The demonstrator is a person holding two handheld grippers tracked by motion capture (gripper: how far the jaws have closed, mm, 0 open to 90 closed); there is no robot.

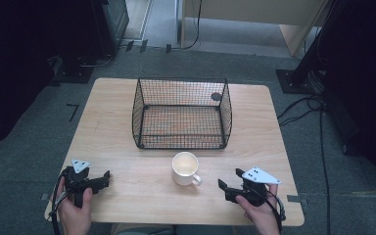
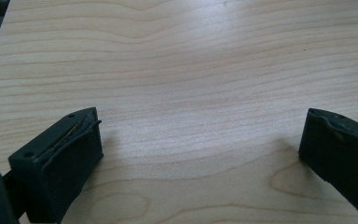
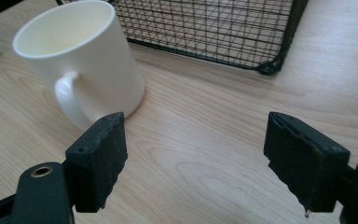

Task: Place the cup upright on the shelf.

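A cream mug [image 1: 185, 168] stands upright on the wooden table [image 1: 117, 122], its handle turned toward the front right. Behind it sits an empty black wire basket [image 1: 181, 113]. My right gripper [image 1: 229, 182] rests near the front edge, to the right of the mug, open and holding nothing. In the right gripper view the mug [image 3: 81, 60] stands just beyond the left jaw, with the basket [image 3: 214, 28] behind it. My left gripper [image 1: 105, 179] lies at the front left, open over bare wood; the left gripper view has its jaws wide apart around my left gripper [image 2: 200, 144].
The table's front edge runs just below both hands. Grey carpet surrounds the table. Black stands and cables [image 1: 303, 105] lie on the floor to the right, and dark equipment [image 1: 85, 54] is at the back left. A wooden cabinet [image 1: 254, 14] stands at the back.
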